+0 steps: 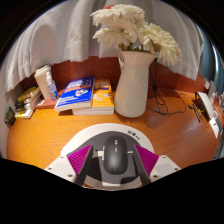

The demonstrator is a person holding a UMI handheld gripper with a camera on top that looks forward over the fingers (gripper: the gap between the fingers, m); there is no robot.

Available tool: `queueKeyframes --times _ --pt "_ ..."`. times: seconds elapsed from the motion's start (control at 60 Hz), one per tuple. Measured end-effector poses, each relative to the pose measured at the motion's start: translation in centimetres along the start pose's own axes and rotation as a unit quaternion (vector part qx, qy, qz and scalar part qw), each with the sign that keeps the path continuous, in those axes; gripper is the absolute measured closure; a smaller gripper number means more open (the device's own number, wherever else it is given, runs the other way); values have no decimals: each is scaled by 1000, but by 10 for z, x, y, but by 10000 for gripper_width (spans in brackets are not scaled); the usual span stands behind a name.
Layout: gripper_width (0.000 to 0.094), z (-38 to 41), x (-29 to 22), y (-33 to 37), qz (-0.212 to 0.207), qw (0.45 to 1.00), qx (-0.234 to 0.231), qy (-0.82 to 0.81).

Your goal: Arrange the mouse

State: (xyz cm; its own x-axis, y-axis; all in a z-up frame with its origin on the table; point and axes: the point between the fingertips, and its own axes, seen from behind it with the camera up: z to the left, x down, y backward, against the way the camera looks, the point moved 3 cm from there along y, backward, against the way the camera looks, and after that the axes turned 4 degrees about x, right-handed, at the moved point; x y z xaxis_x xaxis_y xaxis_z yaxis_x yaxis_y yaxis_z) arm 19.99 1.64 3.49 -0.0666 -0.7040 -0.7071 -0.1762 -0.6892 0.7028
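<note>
On the near edge of an orange-brown wooden desk: 1 dark computer mouse, lying lengthwise between the 2 fingers of the gripper. The magenta pads sit close at both flanks of the mouse; whether they press on it or leave a sliver of gap cannot be told. Under the mouse, 1 pale round mat, whitish grey, with small dark lettering at its far rim.

Just beyond the mat, centre: 1 tall white vase, upright, ribbed, holding a bunch of cream-white flowers that spread above it. It stands directly ahead of the fingers, apart from the mat's far edge.

Left of the vase: 2 books with blue covers, lying flat side by side, the right one with a yellow-orange band. Farther left: 1 pale boxed item leaning upright, and 1 low stack of books or papers at the desk's left end.

Right of the vase: dark cables trailing over the desktop; at the far right, 1 light-coloured device, not identifiable.

Behind the desk: a reddish back panel, then pale curtains across the far wall.
</note>
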Motion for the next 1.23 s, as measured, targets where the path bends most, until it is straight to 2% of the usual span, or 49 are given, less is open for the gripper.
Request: queueKeyframes --times 0.233,0.333,0.6,0.9,1.233 --pt "146 42 -18 110 -65 998 8 -21" --pt "145 78 -13 162 -98 995 -4 -18" --pt "137 175 32 262 -154 986 -58 -24" --pt "137 255 66 300 -202 973 -115 -20" --pt "140 264 88 288 -194 977 -91 2"
